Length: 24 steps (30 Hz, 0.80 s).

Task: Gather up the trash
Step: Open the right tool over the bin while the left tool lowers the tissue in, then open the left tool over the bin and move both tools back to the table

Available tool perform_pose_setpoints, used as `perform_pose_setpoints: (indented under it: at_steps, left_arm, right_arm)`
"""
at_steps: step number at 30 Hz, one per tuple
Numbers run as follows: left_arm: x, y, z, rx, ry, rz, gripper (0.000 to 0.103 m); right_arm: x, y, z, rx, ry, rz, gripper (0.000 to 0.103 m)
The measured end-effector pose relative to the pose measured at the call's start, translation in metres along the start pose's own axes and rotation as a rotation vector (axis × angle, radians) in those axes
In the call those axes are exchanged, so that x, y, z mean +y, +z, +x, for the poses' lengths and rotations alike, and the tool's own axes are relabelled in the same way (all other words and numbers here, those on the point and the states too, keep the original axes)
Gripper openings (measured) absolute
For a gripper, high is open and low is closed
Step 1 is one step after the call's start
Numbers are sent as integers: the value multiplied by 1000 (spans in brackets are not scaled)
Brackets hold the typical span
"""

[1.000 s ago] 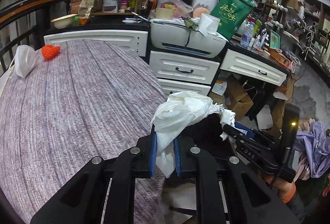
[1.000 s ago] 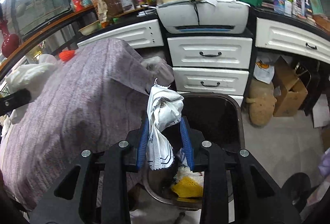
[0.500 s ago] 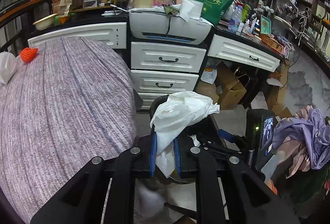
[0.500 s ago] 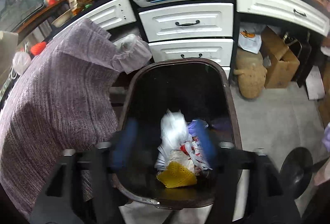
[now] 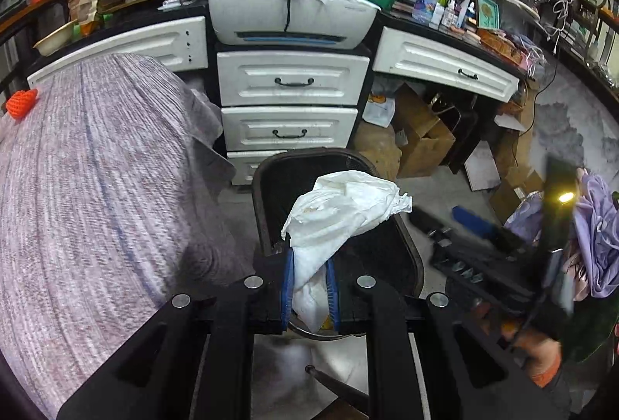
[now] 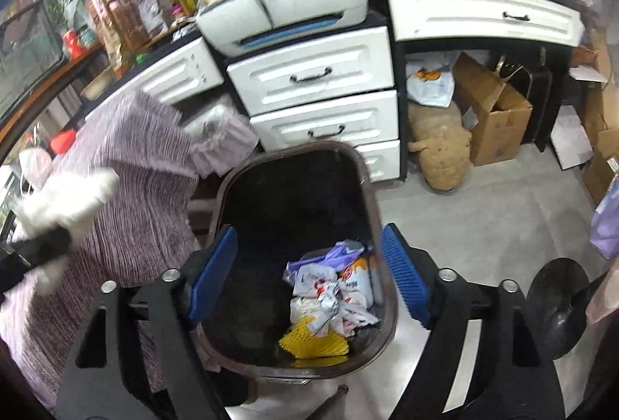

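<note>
The wrapper I held a second ago now lies in the bin (image 6: 240,199); my right gripper (image 6: 309,273) is opening, empty. My left gripper (image 5: 309,288) pinches crumpled white paper (image 5: 344,211), seemingly above the bin.

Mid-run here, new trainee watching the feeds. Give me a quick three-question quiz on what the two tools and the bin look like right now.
1. True or false: the left tool is shut on a white crumpled bag.
2. What lies between the pads of the right tool, whose jaws are opening? A) a wrapper B) nothing C) a cup
3. What yellow item lies in the trash bin?

Key: 1 true. 2 B. 3 a yellow foam net, beside wrappers.
</note>
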<state>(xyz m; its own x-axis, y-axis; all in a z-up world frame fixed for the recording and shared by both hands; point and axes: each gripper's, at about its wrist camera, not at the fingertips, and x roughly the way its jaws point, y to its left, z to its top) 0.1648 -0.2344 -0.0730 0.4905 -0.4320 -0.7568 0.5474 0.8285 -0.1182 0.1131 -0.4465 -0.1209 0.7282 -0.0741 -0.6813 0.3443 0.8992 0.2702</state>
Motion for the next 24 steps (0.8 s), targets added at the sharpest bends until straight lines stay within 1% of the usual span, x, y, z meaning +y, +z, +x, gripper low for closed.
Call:
perform_pose_setpoints:
  at_steps: [8,13,21,23,24]
  left_arm:
    - [-9,1,31,70,-6,12,15]
    - [-15,2,48,95,6,29,15]
    - [-19,-1,78,154,37,38,15]
    - [-19,-2,84,163,50,40,21]
    - [-18,-2,86,167,49,39,31]
  right_arm:
    - [-17,10,-25,-73,-41,36,80]
    - [-28,14,-27,-80,-52,57,80]
    - [-33,11,-23,-61,-54,74,80]
    - [-34,10,-22,-59,-56,76,80]
    - [-35,9,-22,-58,-56,78,80]
